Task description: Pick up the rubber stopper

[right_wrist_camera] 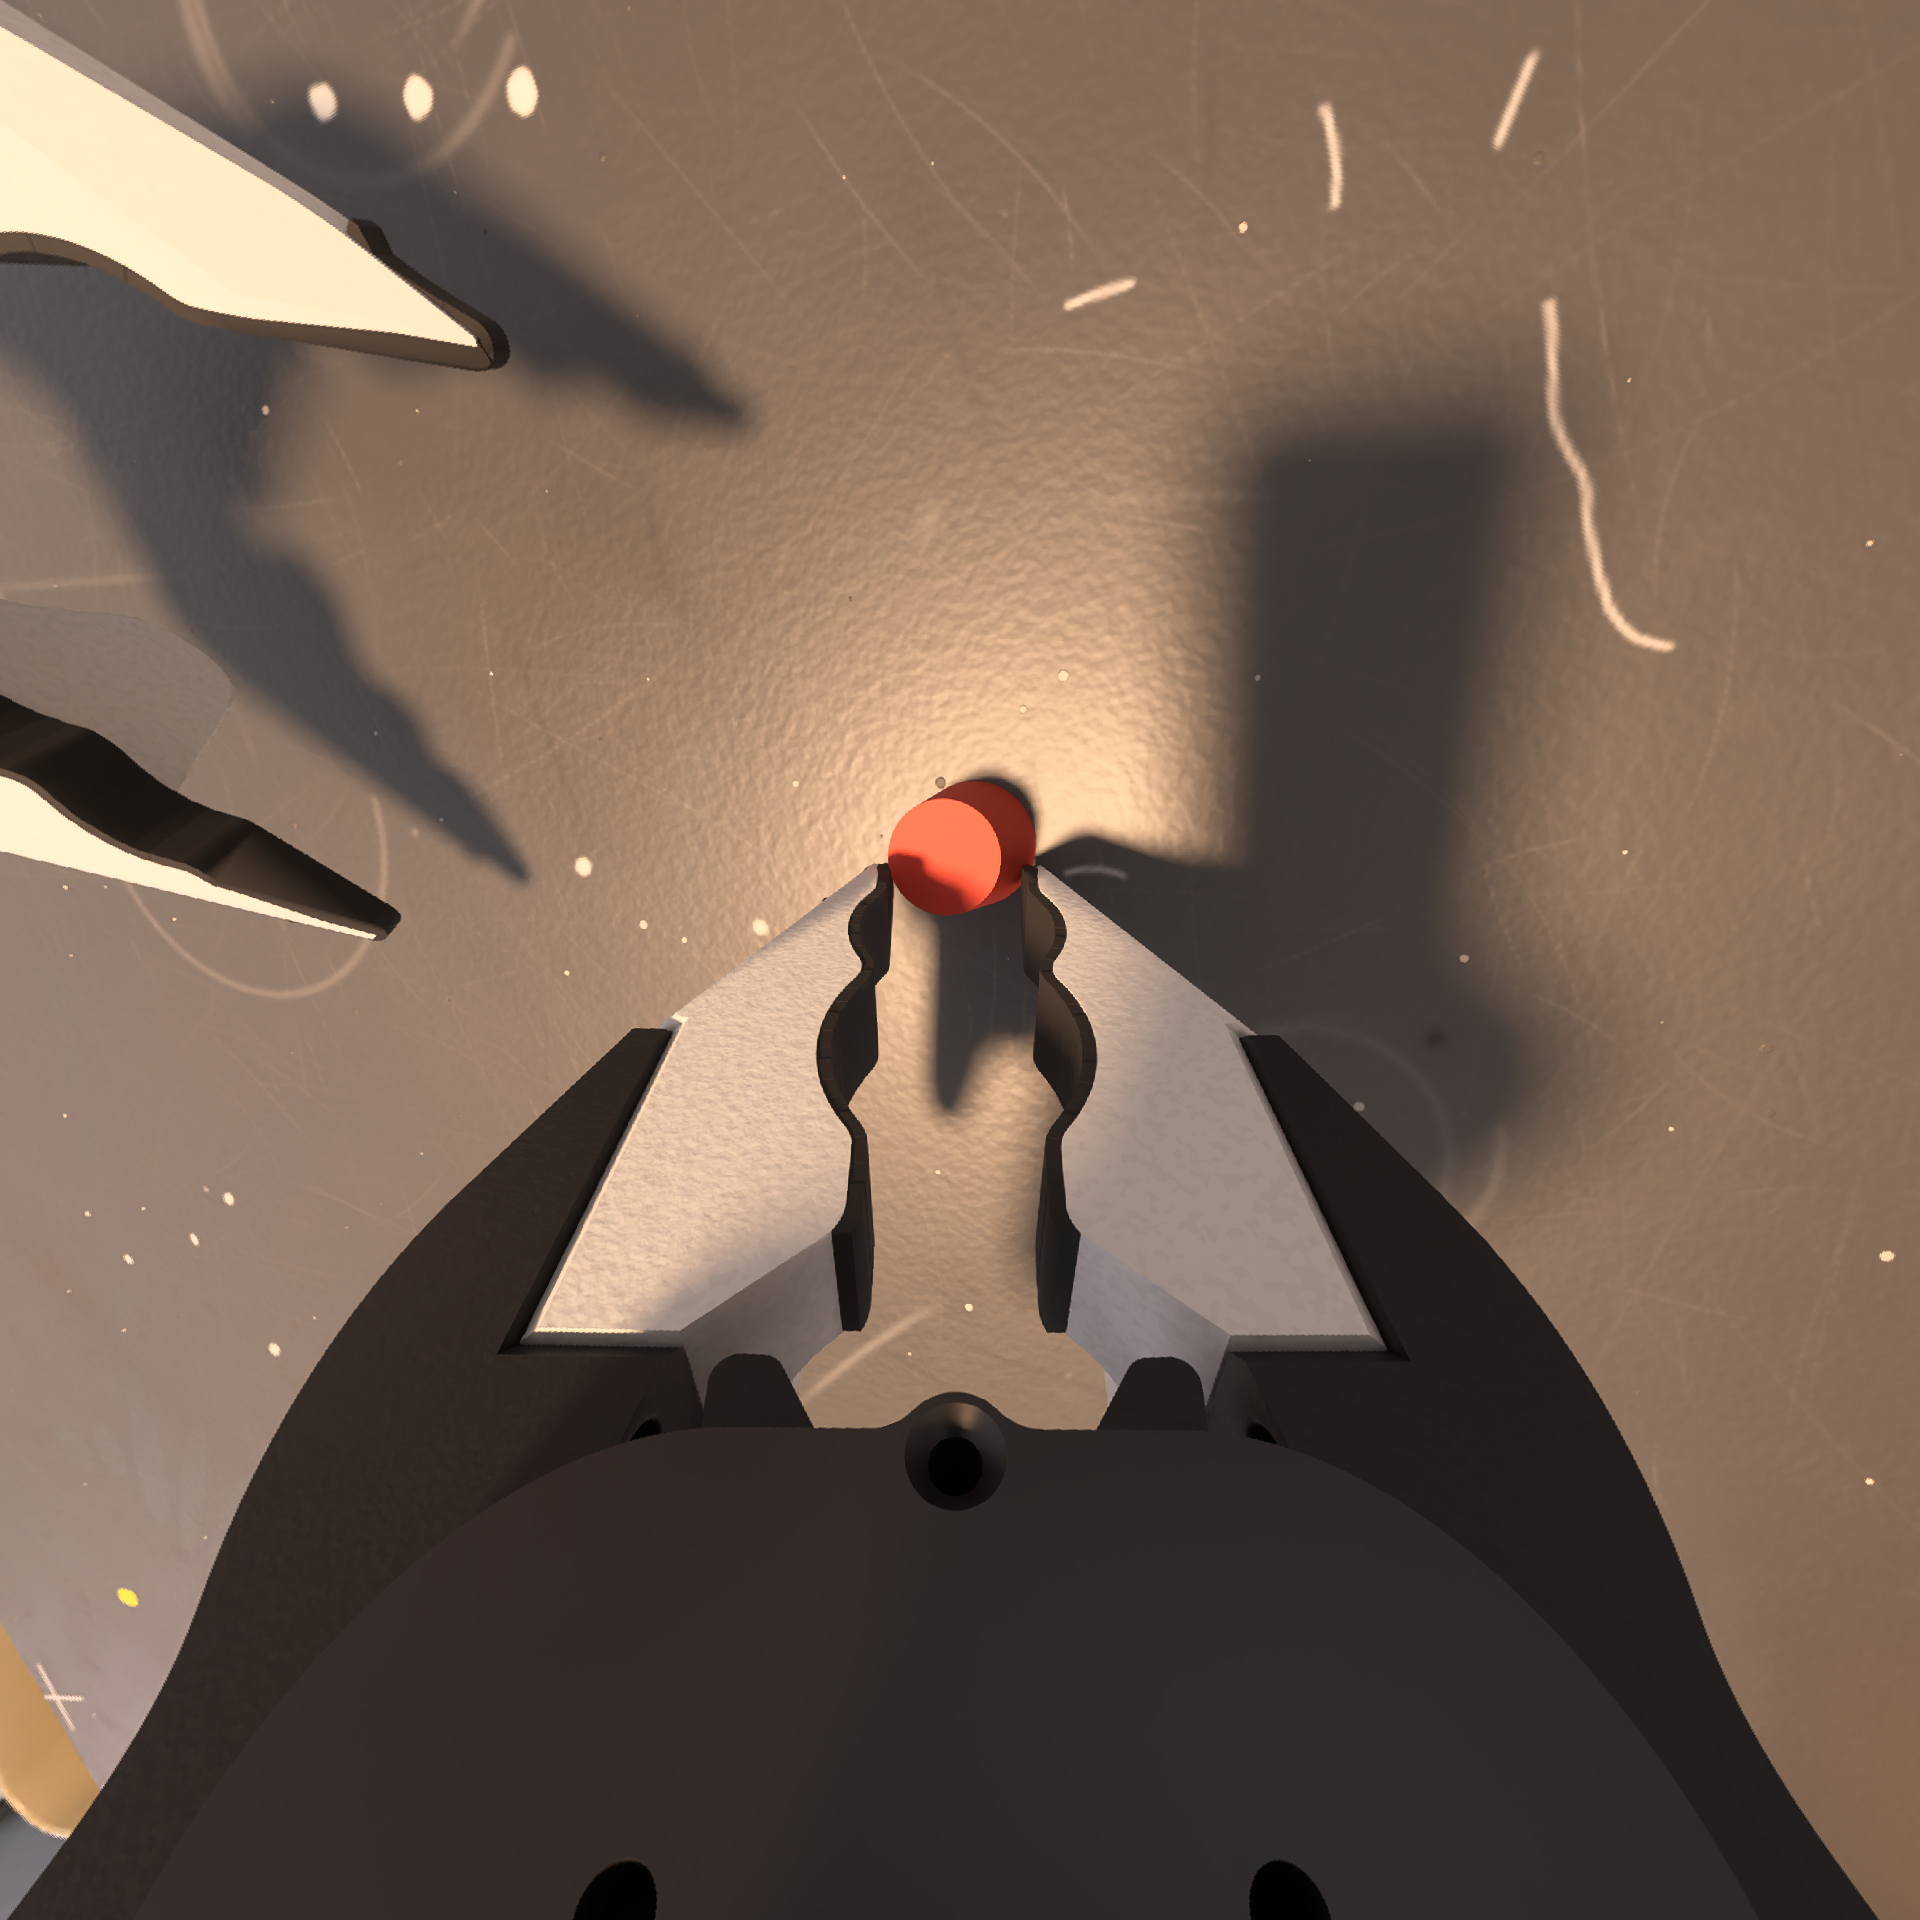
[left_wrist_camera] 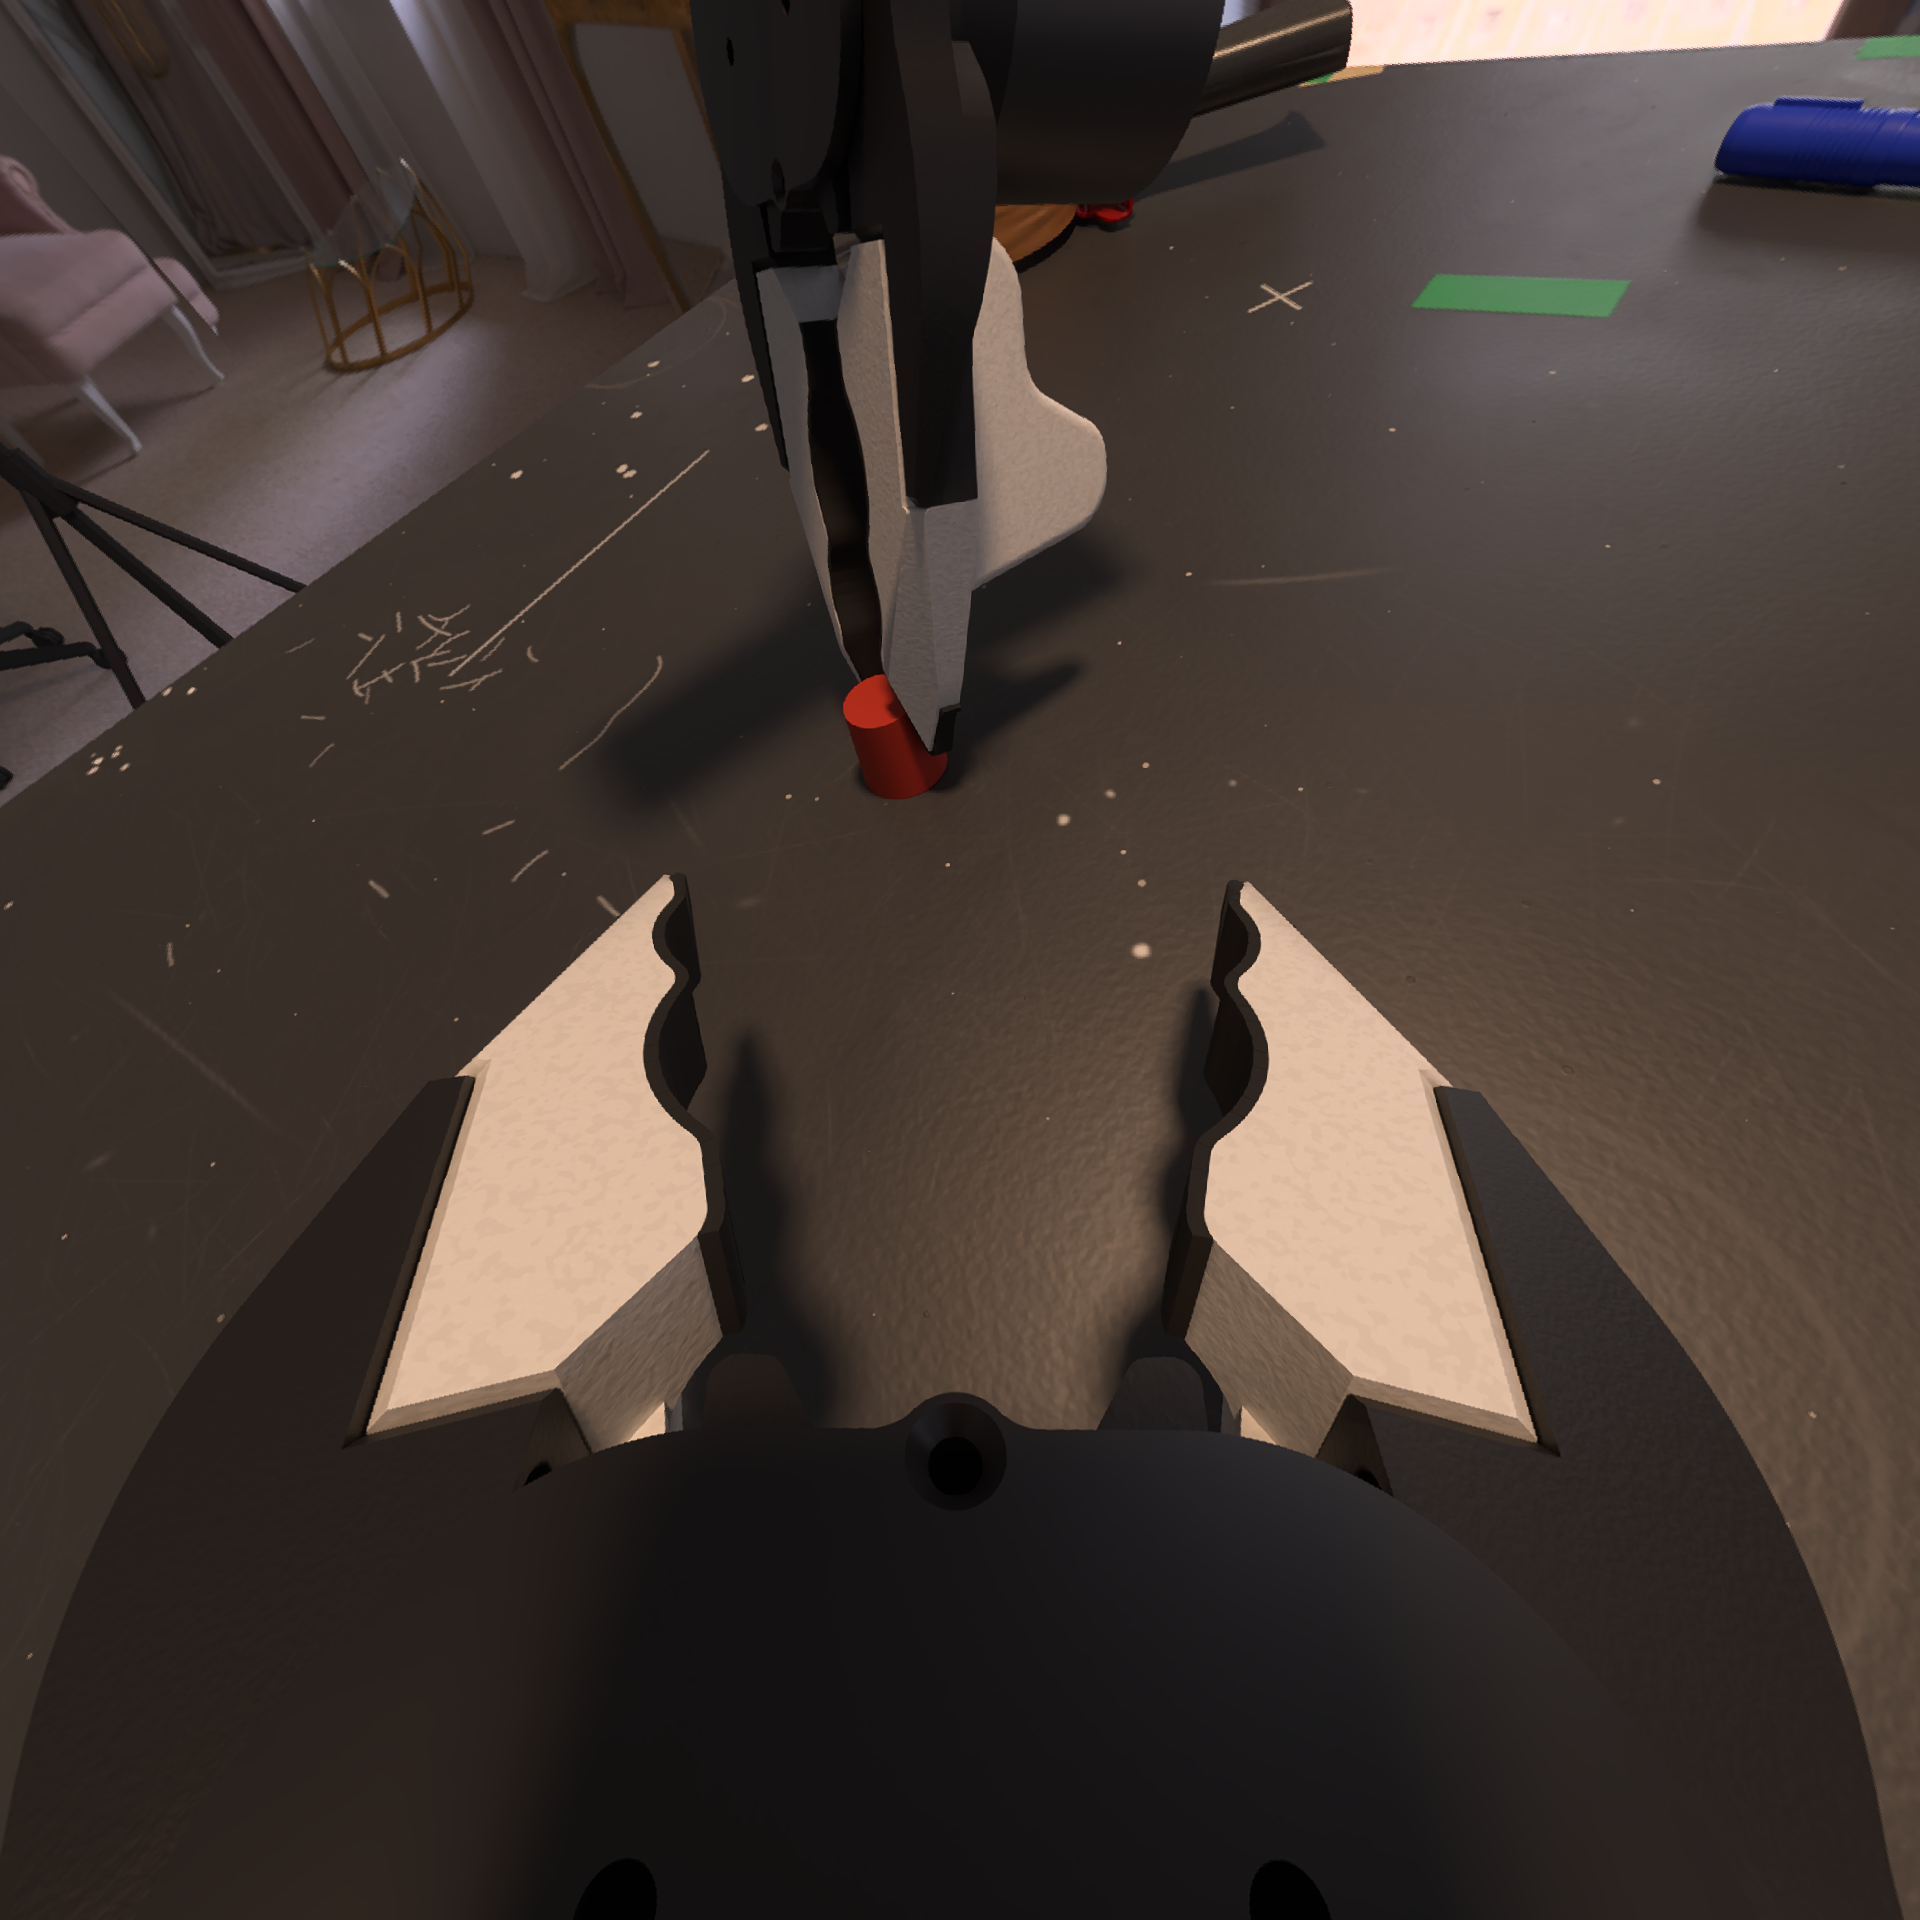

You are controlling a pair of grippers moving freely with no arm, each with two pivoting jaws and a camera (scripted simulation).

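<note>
The rubber stopper is a small red cylinder standing on the dark scratched table. My right gripper comes down on it from above. In the right wrist view its two fingertips sit against the two sides of the stopper, and the gripper is shut on it. The stopper's base still seems to touch the table. My left gripper is open and empty, low over the table, a short way in front of the stopper. Its fingers show at the left of the right wrist view.
A blue object lies at the far right of the table, with a green patch and a white cross mark nearer. A wooden round piece shows behind the right gripper. The table edge runs along the left.
</note>
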